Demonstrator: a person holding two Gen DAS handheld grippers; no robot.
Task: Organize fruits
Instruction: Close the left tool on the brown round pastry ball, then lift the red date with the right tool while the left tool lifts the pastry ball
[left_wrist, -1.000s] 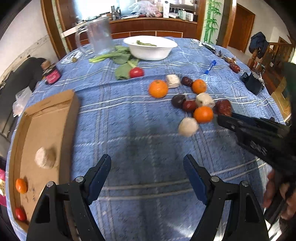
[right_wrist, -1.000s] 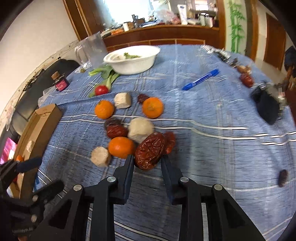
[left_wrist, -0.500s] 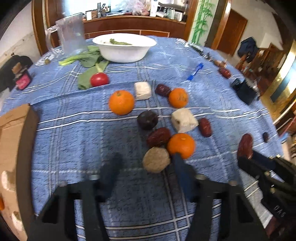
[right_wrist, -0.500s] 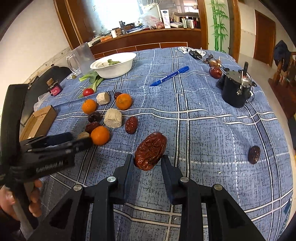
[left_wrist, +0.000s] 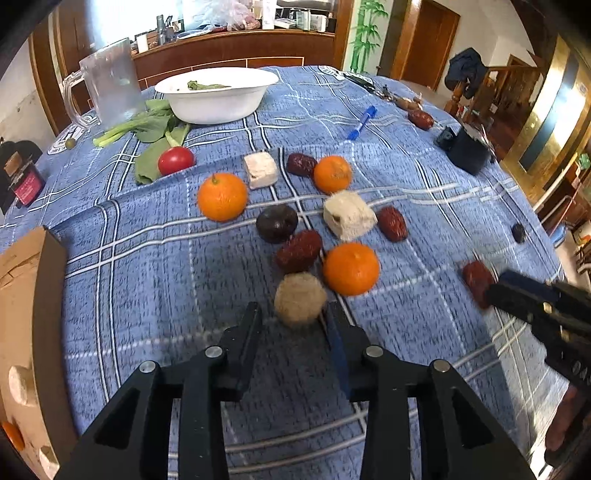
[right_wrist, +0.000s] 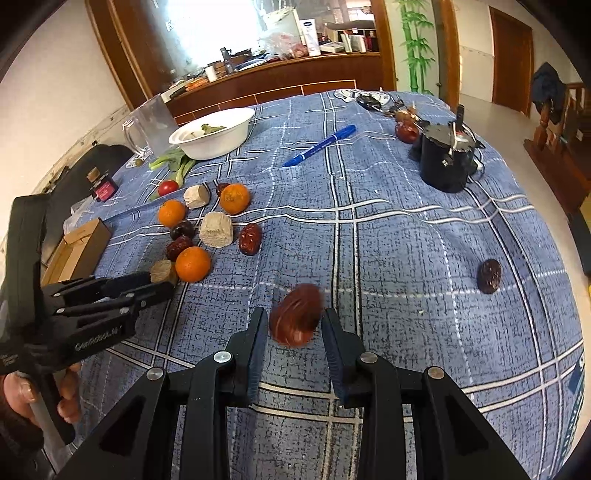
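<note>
Two grippers in play over the blue plaid tablecloth (left_wrist: 147, 280). Going left to right in the left wrist view: a cardboard box (left_wrist: 22, 332) sits at the left edge of the frame with a small orange bit and a couple of pale lumps in it, then up in the upper left there's a clear jug (left_wrist: 110, 81), some greens (left_wrist: 147, 127) and a white bowl (left_wrist: 216, 96). Mid-frame is the fruit pile, oranges, dark red dates and pale chunks all close together. The left gripper (left_wrist: 293, 317) is at bottom centre with its jaws closing around a tan round lump (left_wrist: 300, 298); right-hand pad looks like it's on it, left pad I honestly can't tell. Over in the right wrist view, the right gripper (right_wrist: 293, 325) is bottom centre, clamped on a big red date (right_wrist: 295, 319), held off to the right of the pile, with another dark date (right_wrist: 488, 276) lying alone far right.
</note>
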